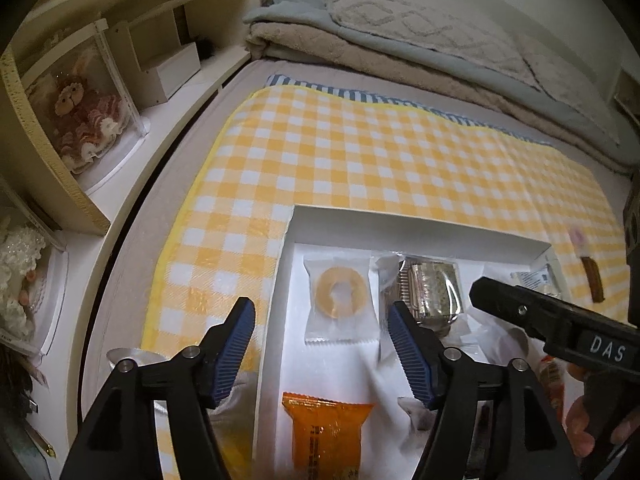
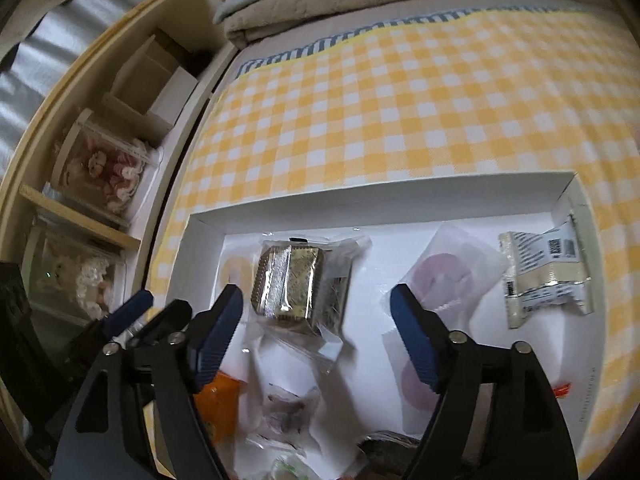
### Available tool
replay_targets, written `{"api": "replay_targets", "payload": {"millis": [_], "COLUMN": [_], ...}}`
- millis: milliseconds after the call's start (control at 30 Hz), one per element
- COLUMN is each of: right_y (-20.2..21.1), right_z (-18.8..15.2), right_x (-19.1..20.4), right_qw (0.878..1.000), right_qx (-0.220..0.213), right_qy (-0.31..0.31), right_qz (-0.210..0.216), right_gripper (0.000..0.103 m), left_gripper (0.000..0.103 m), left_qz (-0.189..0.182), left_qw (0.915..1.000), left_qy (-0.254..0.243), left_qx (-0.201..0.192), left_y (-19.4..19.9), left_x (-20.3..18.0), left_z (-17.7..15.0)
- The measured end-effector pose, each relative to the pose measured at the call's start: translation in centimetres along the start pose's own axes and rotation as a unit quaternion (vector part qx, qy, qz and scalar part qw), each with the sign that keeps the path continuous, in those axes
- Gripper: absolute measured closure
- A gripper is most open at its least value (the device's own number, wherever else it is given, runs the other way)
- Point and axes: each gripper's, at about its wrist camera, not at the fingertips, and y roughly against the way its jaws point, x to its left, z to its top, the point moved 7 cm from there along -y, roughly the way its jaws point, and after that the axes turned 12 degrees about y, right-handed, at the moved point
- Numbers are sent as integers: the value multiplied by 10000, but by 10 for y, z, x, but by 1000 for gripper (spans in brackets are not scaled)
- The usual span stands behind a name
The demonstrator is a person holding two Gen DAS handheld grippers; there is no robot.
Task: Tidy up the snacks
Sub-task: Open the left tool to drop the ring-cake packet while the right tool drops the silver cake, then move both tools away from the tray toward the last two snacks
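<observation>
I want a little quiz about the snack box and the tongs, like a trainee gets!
1. True or false: the ring-shaped cookie packet lies inside the white box.
2. What colour is the packet nearest the left tongs? A green, B orange, C blue.
3. Fill in: the white box sits on a yellow and white ____ cloth.

Key: 1 true. 2 B. 3 checked.

left gripper [image 1: 322,344], right gripper [image 2: 316,332], jaws apart, empty
</observation>
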Motion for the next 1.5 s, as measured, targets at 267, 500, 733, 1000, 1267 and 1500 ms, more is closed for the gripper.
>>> {"api": "replay_targets", "payload": {"millis": [267,500,733,1000,1267,1500], "right_y": [21,43,70,101,132,169], "right_z": [-6,-9,-12,-18,-25,-26], "right_x": [4,6,8,12,18,6], "right_qw": [9992,9976,9932,9872,9819,9767], "right_qx": [-193,-355,-534,-700,-844,-1059], "right_qy": [286,463,833,1188,1495,1626], "right_qz": [-213,-373,-610,-797,-804,-921], "right_gripper": [0,0,0,0,0,0], "left_gripper": [20,0,0,0,0,0], "left_qz": [-17,-115,-194,-289,-423,-522], "left_qw": [9999,9995,9991,9983,9966,9958], "left_qy": [139,228,244,184,177,29], "left_qx": [-40,-169,-283,-479,-687,-751], "left_y": [23,49,78,116,155,177], "left_x": [10,12,13,6,-8,-36], "left_z": [-7,-13,-21,-28,-36,-43]}}
